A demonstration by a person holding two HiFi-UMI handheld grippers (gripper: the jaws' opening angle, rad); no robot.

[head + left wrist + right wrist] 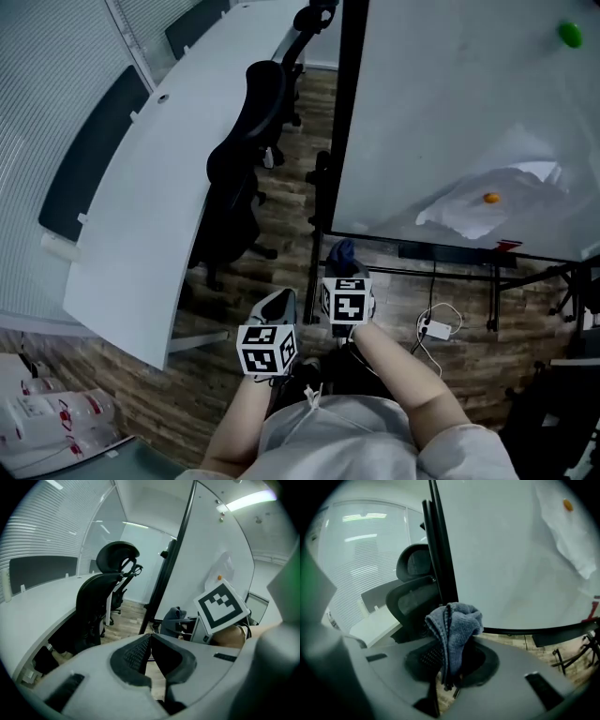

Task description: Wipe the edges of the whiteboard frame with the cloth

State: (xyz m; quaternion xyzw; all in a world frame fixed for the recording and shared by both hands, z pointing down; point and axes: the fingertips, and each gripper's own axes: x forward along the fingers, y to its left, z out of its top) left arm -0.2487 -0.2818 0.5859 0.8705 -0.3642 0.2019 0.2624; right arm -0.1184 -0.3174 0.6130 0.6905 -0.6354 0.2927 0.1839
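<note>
The whiteboard [450, 112] stands upright with a black frame [345, 122]; its left edge and bottom edge meet near my right gripper. My right gripper [342, 269] is shut on a grey-blue cloth [454, 623], which bunches up above the jaws just short of the frame's lower left corner [449, 599]. In the head view the cloth [342, 251] sits right at that corner; contact cannot be told. My left gripper [279, 307] hangs just left of and behind the right one, shut with nothing between its jaws. From the left gripper [149, 639], the cloth [173, 619] shows ahead.
A black office chair [246, 159] stands close to the left of the frame. Beyond it runs a curved white desk [159, 187]. A paper sheet [497, 202] with an orange magnet hangs on the board. Cables and a white adapter [436, 329] lie on the wood floor.
</note>
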